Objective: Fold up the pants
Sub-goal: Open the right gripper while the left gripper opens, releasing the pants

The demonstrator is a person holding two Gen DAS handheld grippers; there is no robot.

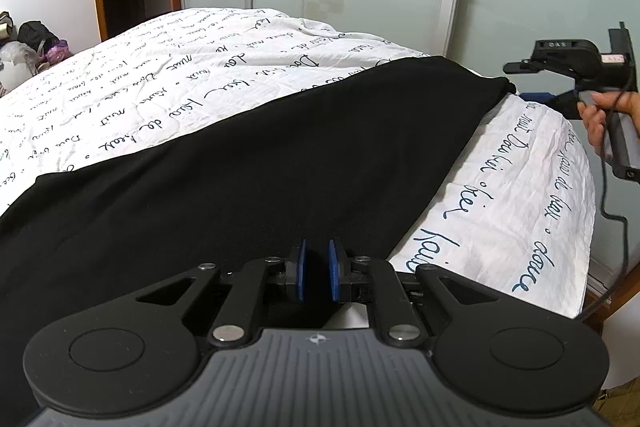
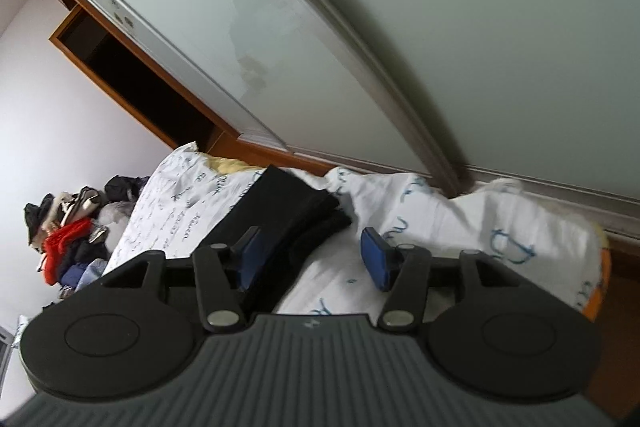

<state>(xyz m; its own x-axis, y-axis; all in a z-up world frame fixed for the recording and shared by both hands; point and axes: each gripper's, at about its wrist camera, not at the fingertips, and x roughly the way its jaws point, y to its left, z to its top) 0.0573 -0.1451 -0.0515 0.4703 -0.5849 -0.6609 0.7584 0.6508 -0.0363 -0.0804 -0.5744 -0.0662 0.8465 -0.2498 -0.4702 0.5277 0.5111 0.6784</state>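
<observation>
On the bed (image 1: 500, 187), your left gripper (image 1: 316, 269) pinched the black pants (image 1: 260, 167) at the near edge; your right gripper (image 2: 312, 259) stood open, gripping nothing, beside the far end.

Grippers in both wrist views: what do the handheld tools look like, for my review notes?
Each is black, with two round black discs flanking a grey ribbed body, silver pivot pins on the linkage arms, and blue pads on the fingers. That holds for the left gripper and the right gripper. In the left view, the right one shows a black handle and a trailing black cable.
</observation>
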